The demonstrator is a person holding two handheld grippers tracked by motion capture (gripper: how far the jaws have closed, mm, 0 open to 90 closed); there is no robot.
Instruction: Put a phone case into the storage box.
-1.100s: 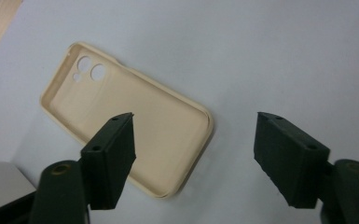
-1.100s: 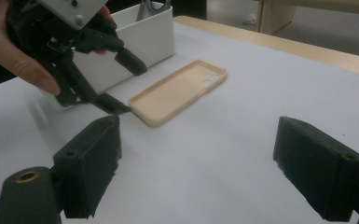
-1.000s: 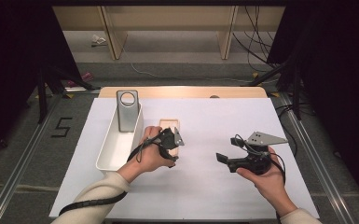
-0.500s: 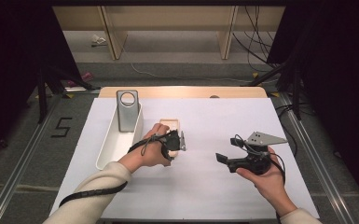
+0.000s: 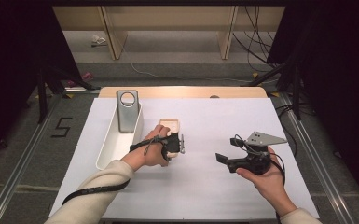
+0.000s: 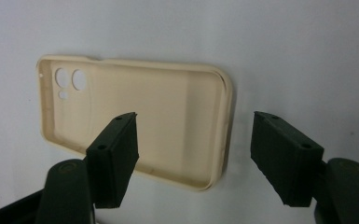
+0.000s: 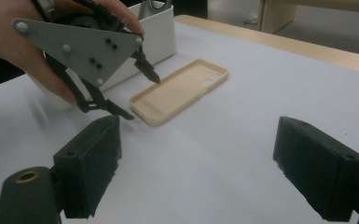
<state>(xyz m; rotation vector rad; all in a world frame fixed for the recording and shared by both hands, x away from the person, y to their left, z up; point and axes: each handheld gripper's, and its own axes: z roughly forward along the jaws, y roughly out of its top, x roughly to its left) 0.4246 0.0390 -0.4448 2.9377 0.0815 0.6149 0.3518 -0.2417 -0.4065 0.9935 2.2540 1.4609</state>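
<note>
Left gripper (image 6: pixel 193 158), jaws apart and lately narrowing, straddles the near end of the beige soft plastic phone case (image 6: pixel 135 126), pads not touching; case lies flat at centre frame. Right gripper (image 7: pixel 200 172) jaws apart, empty

Cream sleeves (image 5: pixel 103 183); black tongs (image 7: pixel 205 163) with grey three-cornered plate (image 7: pixel 79 46), black cables.

Phone case (image 5: pixel 171 126) on table (image 5: pixel 224 186), tray (image 5: pixel 114 147) just left of it, metal stand (image 5: pixel 127 111) in tray's far end
</note>
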